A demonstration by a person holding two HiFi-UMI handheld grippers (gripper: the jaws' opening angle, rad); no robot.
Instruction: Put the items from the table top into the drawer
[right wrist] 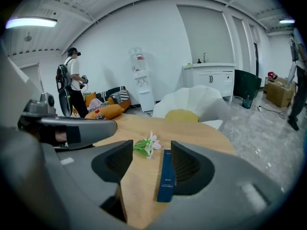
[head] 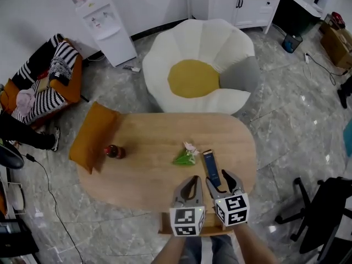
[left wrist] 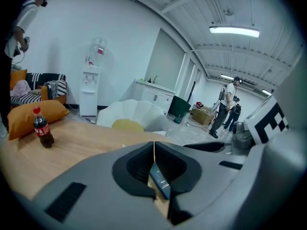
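On the oval wooden table (head: 148, 175) lie a dark blue box (head: 212, 168), a green and pink artificial flower (head: 187, 154) and, to the left, a small cola bottle (head: 114, 152). My right gripper (head: 221, 179) hovers at the near edge with its jaws open. The blue box (right wrist: 166, 176) lies on the wood between them, close to the right jaw, and the flower (right wrist: 145, 146) is just beyond. My left gripper (head: 191, 187) is beside it, jaws shut and empty (left wrist: 154, 145). The box (left wrist: 159, 181) shows under them, and the bottle (left wrist: 43, 128) stands upright far left.
An orange cushion (head: 93, 136) overhangs the table's left end. A flower-shaped beanbag (head: 201, 65) sits behind the table, with a water dispenser (head: 104, 21) at the back left. A strip of light wood (head: 165, 224) sticks out below the near edge. An office chair (head: 324, 208) stands right.
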